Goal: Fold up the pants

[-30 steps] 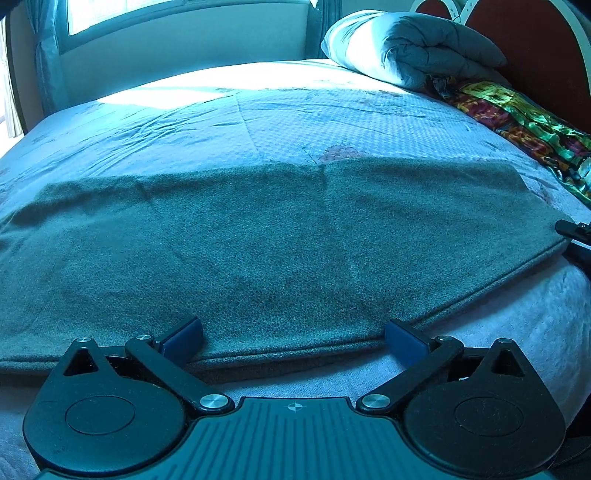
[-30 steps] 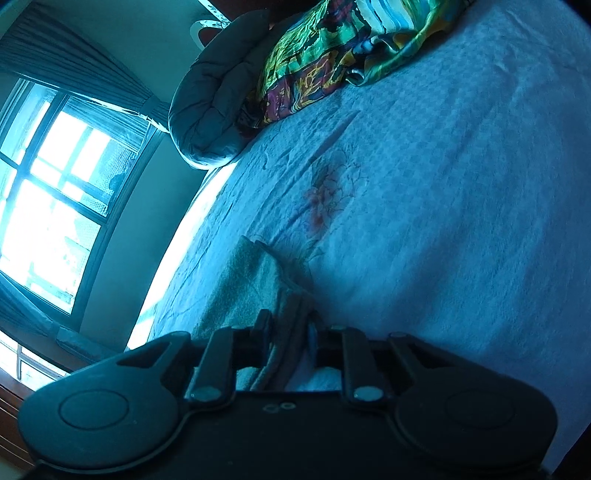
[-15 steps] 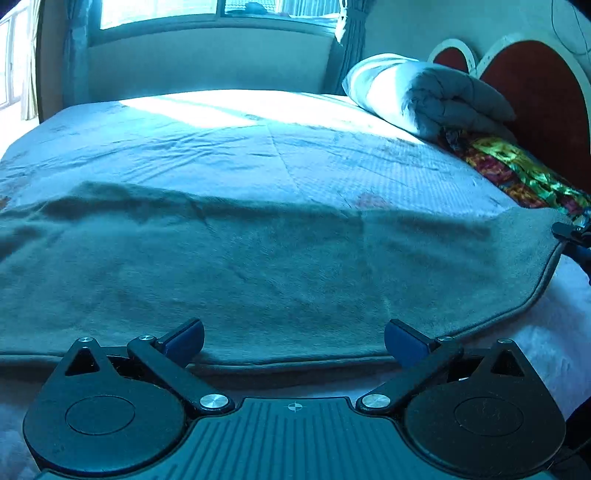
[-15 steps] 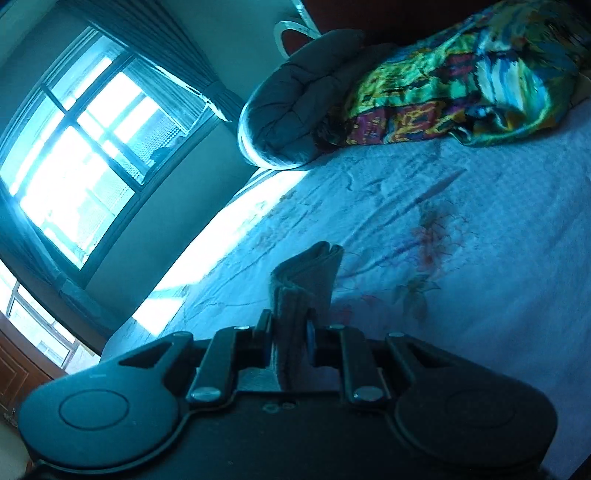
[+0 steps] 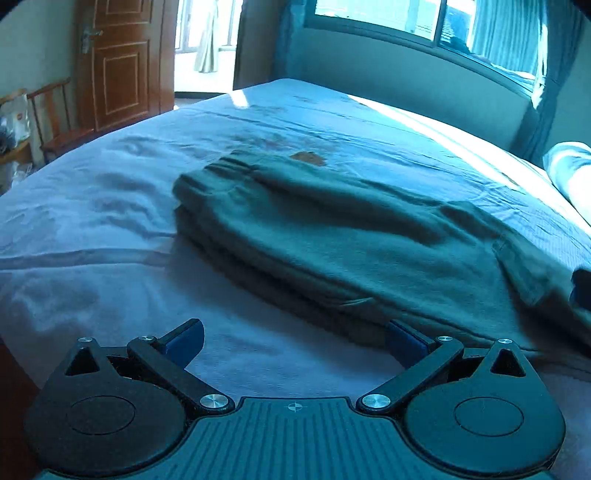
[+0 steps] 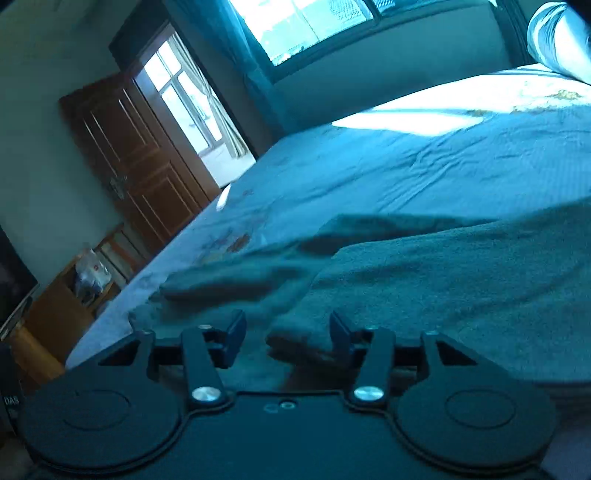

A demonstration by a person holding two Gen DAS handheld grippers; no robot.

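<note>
Dark green pants (image 5: 332,236) lie folded in layers across the pale blue bed sheet (image 5: 92,229). My left gripper (image 5: 295,332) stands wide open over the sheet at the pants' near edge. Its right fingertip (image 5: 402,334) touches that edge and nothing is between the pads. In the right wrist view the pants (image 6: 443,288) fill the foreground. My right gripper (image 6: 288,328) is low over them, its jaws opening. A fold of the cloth lies loose between the pads, which stand apart from it. A dark part of that gripper (image 5: 581,291) shows at the left wrist view's right edge.
A brown wooden door (image 5: 122,62) and a wooden chair (image 5: 55,122) stand beyond the bed's far left end. A window (image 5: 424,22) with curtains runs along the back wall. A rolled quilt (image 5: 569,170) lies at the right. A wooden cabinet (image 6: 55,314) holds a plastic bag.
Both views have swung left toward the door. The right gripper carried the pants' end across, and the pants now lie doubled over. Its jaws, shut on the cloth before, have parted.
</note>
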